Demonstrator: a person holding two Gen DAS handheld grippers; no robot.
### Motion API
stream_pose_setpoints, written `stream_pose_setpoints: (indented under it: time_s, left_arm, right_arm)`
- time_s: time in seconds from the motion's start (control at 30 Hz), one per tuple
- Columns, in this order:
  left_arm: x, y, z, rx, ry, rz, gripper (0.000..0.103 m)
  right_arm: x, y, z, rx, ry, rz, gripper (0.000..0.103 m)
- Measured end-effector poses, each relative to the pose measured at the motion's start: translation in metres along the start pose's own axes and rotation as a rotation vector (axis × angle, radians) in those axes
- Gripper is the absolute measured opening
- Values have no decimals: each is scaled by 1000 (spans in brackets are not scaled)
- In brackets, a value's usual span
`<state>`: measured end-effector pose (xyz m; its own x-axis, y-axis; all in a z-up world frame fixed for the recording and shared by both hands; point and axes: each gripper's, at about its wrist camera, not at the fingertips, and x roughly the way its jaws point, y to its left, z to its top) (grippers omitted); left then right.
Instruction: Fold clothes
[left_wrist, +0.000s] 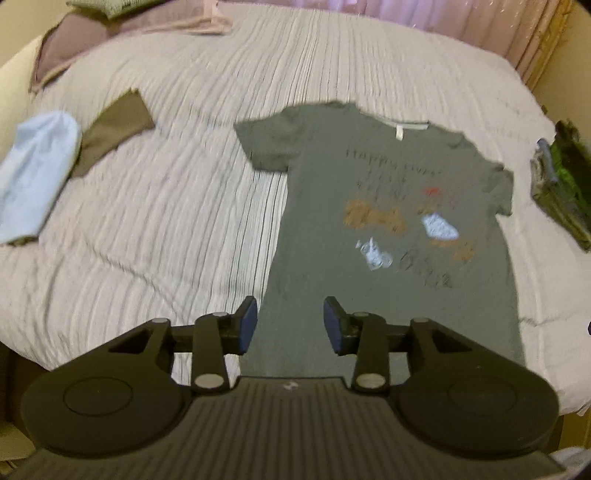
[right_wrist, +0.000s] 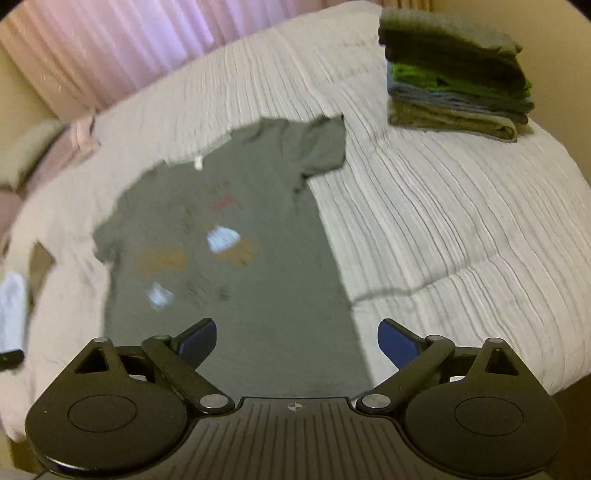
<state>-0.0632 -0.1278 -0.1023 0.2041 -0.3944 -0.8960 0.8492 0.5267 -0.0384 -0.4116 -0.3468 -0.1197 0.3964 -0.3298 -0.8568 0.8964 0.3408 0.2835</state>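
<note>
A grey-green T-shirt (left_wrist: 388, 236) with a printed front lies spread flat on the ribbed white bedspread (left_wrist: 166, 229), collar away from me. My left gripper (left_wrist: 290, 319) hovers open above the shirt's lower left hem, nothing between its blue pads. In the right wrist view the same T-shirt (right_wrist: 258, 288) fills the middle. My right gripper (right_wrist: 295, 338) is wide open over the lower right hem, straddling the shirt's right edge. Both views are motion-blurred.
A stack of folded clothes (right_wrist: 454, 74) sits at the bed's far right, also visible as the stack (left_wrist: 561, 184). A light blue garment (left_wrist: 33, 173) and an olive garment (left_wrist: 114, 129) lie at the left. Pillows (left_wrist: 122, 26) and pink curtains (right_wrist: 122, 40) are behind.
</note>
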Motion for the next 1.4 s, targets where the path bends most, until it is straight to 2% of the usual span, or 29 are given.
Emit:
stream_pose_setpoints:
  time_s: [0.1,0.27,0.33,0.43,0.6,0.7,1.4]
  left_arm:
    - [-19,-2,1,59,-22,-2,45]
    - [-31,2,-7,97,-6,-1,48]
    - [-31,4,-11,108,2,-5,54]
    - [-32,4,-14,128,10,-6,55]
    - [-31,-4,-16,163,7,-6,58]
    - [-30,-13,-15,189,2,-6,62]
    - [-25,-49,-12,198,20,3,64]
  right_arm:
    - [-20,13,-14,16,-3,12,97]
    - [-34,43,-36,8,22,-23,97]
    - [-28,52,-43,-15,32,-35,97]
    - [-27,68,-57,-41,37,-53,97]
    - [-24,80,-70,-56,72,-29,97]
    - [-25,79,-71,-71,74,-33,97]
    - [-16,63,-51,-148,134,-32,97]
